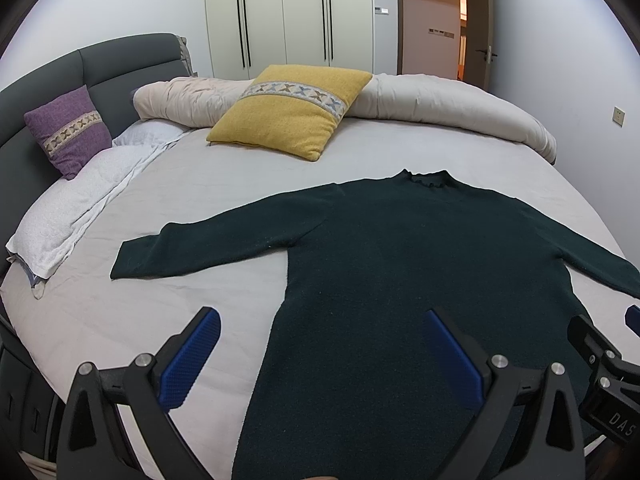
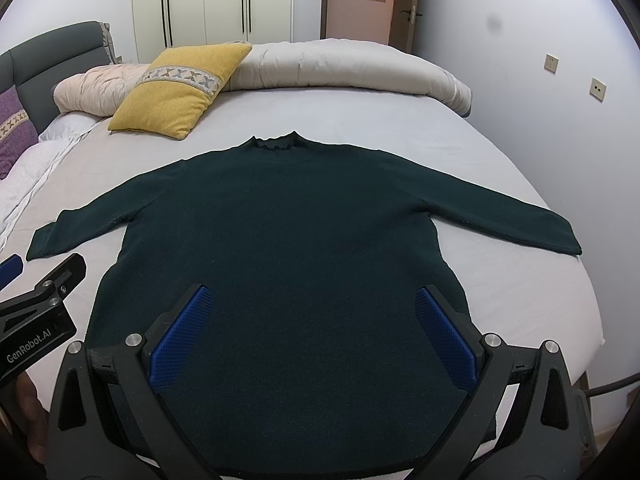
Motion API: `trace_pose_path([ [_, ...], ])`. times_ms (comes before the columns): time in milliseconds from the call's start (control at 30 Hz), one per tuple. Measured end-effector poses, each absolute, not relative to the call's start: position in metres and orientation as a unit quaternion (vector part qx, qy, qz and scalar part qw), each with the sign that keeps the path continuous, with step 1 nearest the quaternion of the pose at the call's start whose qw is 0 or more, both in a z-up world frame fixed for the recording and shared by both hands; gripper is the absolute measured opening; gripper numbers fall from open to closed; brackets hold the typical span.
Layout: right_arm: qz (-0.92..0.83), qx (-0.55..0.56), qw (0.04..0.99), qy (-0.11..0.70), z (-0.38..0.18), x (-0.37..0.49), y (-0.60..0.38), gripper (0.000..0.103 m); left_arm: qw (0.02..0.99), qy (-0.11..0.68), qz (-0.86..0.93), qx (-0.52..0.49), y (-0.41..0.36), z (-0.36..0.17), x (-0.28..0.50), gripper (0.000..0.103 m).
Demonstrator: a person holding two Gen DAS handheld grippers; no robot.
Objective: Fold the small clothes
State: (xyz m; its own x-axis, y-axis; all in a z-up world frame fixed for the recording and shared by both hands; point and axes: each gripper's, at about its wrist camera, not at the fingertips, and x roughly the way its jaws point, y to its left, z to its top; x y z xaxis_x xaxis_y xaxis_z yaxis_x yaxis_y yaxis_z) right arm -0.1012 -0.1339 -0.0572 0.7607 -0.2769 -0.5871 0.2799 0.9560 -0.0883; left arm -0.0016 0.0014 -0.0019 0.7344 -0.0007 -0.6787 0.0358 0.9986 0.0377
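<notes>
Right wrist: "GenRobot.AI" on left tool [image 2: 10,268] beside sweater [image 2: 300,240].

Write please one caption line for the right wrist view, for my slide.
Open right gripper poised over a dark green sweater spread flat on the bed, sleeves out.

I see a bed with a pale grey sheet [image 1: 224,184], a yellow knitted cushion [image 1: 292,110] leaning on a rolled beige duvet [image 1: 440,104], a purple cushion [image 1: 68,130] against the dark grey headboard [image 1: 120,64], and white wardrobe doors [image 1: 288,12] behind.
</notes>
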Motion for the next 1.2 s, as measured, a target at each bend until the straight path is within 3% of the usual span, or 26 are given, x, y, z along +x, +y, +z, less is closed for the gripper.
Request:
trace_pose_path([
  [500, -0.147, 0.003, 0.937, 0.317, -0.061, -0.101, -0.131, 0.103, 0.931, 0.365, -0.009, 0.024, 0.001, -0.002, -0.002, 0.103],
  [867, -0.136, 0.017, 0.937, 0.323, -0.066, -0.096, -0.14, 0.103, 0.93, 0.367, -0.005, 0.018, 0.022, -0.032, 0.0, 0.103],
  [1033, -0.12, 0.094, 0.944, 0.292, -0.057, -0.1, -0.196, 0.103, 0.92, 0.39, -0.032, -0.019, 0.029, -0.043, 0.011, 0.103],
  [1200, -0.147, 0.196, 0.939, 0.24, -0.053, -0.111, -0.32, 0.1, 0.906, 0.395, -0.106, -0.108, 0.031, -0.055, 0.029, 0.103],
])
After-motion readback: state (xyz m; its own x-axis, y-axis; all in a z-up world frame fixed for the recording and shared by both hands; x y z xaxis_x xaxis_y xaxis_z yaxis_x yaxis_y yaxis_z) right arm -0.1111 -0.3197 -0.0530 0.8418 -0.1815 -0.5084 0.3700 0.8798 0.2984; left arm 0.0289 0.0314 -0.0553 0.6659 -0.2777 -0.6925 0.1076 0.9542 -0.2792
